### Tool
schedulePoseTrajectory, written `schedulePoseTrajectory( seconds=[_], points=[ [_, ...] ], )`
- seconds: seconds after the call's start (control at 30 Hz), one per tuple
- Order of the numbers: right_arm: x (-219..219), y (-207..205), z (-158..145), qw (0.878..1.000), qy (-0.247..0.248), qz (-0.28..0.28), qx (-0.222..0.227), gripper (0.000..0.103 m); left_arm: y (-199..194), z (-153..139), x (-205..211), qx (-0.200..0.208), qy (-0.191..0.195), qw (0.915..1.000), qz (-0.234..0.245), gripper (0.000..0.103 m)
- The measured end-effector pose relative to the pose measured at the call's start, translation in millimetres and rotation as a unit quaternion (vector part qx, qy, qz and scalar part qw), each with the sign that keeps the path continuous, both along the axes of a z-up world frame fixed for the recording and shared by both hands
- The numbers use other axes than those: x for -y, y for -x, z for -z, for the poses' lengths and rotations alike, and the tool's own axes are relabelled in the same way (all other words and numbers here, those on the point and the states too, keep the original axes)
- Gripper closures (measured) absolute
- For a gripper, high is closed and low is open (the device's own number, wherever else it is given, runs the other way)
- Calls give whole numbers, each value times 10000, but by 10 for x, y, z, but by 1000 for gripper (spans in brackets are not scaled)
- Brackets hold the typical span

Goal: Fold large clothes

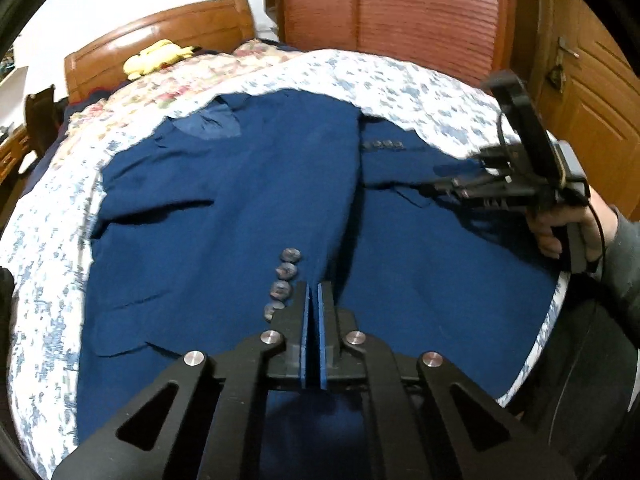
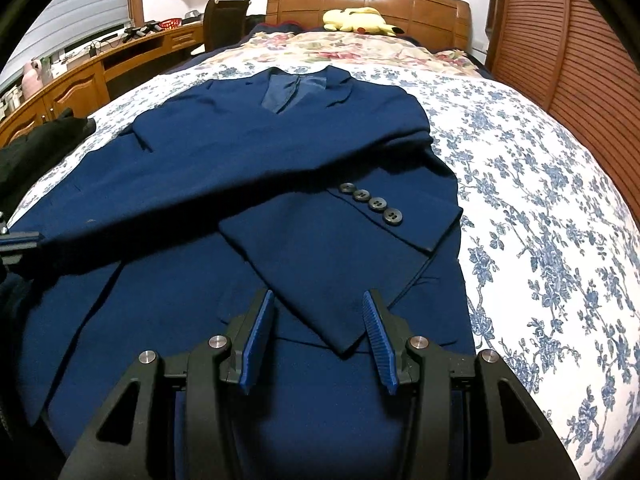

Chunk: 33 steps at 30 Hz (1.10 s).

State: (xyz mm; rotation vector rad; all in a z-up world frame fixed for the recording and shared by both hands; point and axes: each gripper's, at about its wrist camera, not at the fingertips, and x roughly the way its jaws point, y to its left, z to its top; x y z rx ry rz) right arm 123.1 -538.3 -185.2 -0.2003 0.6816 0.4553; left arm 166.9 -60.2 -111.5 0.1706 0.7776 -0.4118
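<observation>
A navy suit jacket (image 2: pixel 224 148) lies face up on the bed, collar toward the headboard. One sleeve runs across its chest to the left edge, raised off the body, where my left gripper (image 2: pixel 20 240) holds it. In the left wrist view the left gripper (image 1: pixel 314 288) is shut on that sleeve's edge beside the cuff buttons (image 1: pixel 282 280). The other sleeve (image 2: pixel 340 260) lies folded over the front, its buttons (image 2: pixel 370 204) showing. My right gripper (image 2: pixel 319 294) hovers open over that sleeve's lower corner with nothing pinched. It also shows as the right gripper (image 1: pixel 432 188), held by a hand (image 1: pixel 548 232).
The bed has a blue-flowered sheet (image 2: pixel 540 200) and a floral quilt (image 2: pixel 340 50) near the wooden headboard (image 2: pixel 420 4), with a yellow plush toy (image 2: pixel 360 20). A slatted wardrobe (image 2: pixel 580 60) stands right, a desk (image 2: pixel 80 80) left. A black garment (image 2: pixel 36 144) lies at the bed's left edge.
</observation>
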Motion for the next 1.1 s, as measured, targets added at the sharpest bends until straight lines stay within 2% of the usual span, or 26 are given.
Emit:
schedulePoseTrajectory(
  seconds=[0.23, 0.33, 0.47, 0.57, 0.7, 0.83, 1.1],
  points=[
    [-4, -3, 8, 10000, 39, 7, 18, 55, -233, -476, -618, 539, 756, 9925, -789, 99],
    [-5, -4, 14, 10000, 62, 12, 36, 55, -366, -545, -801, 709, 749, 9887, -1085, 99],
    [-1, -4, 22, 10000, 59, 6, 54, 55, -486, -537, -940, 723, 794, 9855, -1315, 99],
    [11, -4, 23, 10000, 40, -5, 54, 55, -518, -469, -969, 574, 842, 9856, -1350, 98],
    [17, 2, 23, 10000, 11, -13, 49, 55, -430, -414, -1009, 531, 791, 9859, -1372, 84],
    [-1, 8, 26, 10000, 54, -2, 69, 55, -291, -402, -1063, 505, 905, 9869, -1240, 69],
    [-63, -7, 26, 9998, 188, 25, 102, 55, -198, -250, -1088, 202, 618, 9922, -1064, 67]
  ],
)
